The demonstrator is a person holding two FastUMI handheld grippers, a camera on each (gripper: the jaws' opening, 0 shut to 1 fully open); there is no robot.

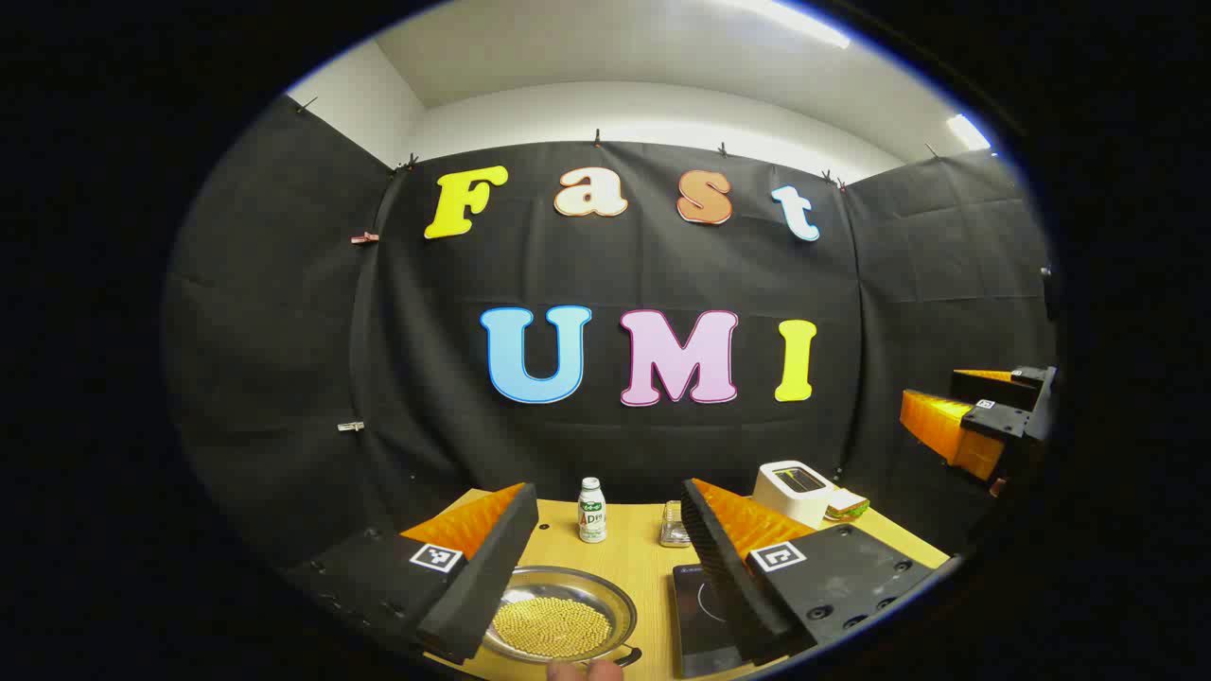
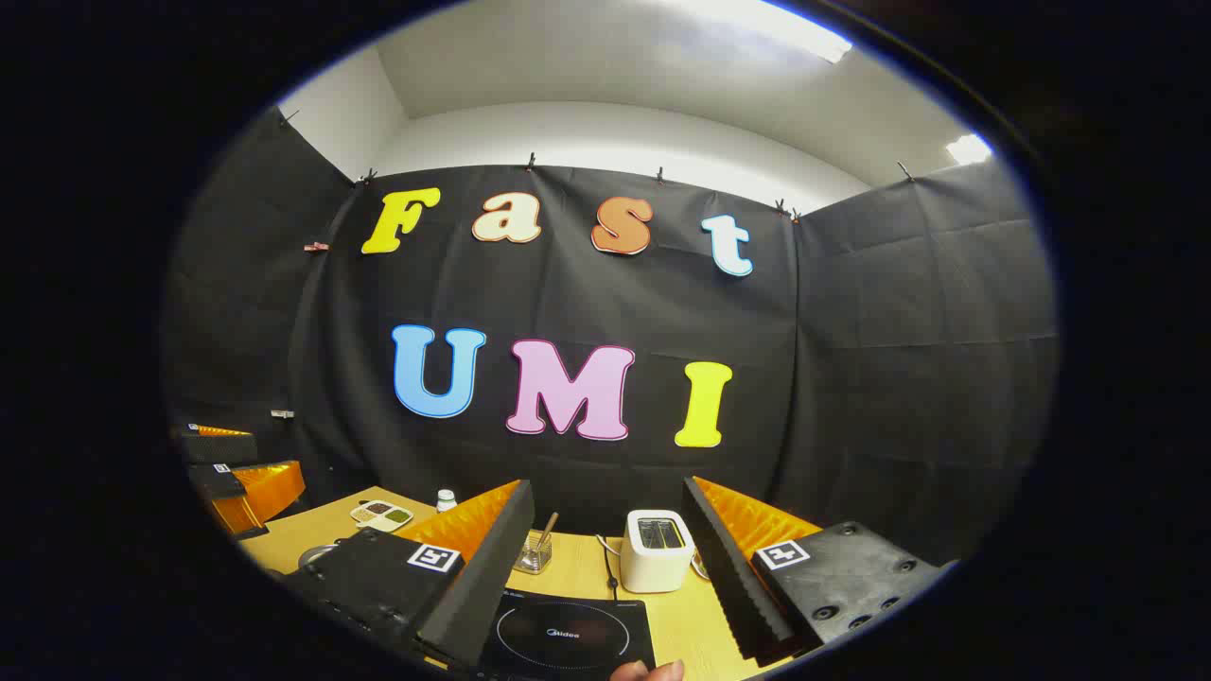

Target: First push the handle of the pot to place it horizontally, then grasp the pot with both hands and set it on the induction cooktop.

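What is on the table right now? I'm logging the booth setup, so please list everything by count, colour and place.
pot: one, silver, holding yellow beans, table's near left.
induction cooktop: one, black, right of the pot.
bottle: one, white, behind the pot.
glass jar: one, clear, with a stick in it, behind the cooktop.
toaster: one, white, back right.
sandwich: one, beside the toaster.
divided dish: one, white, far left.
table: one, light wood.
left gripper: jaws open, above the pot.
right gripper: jaws open, above the cooktop.
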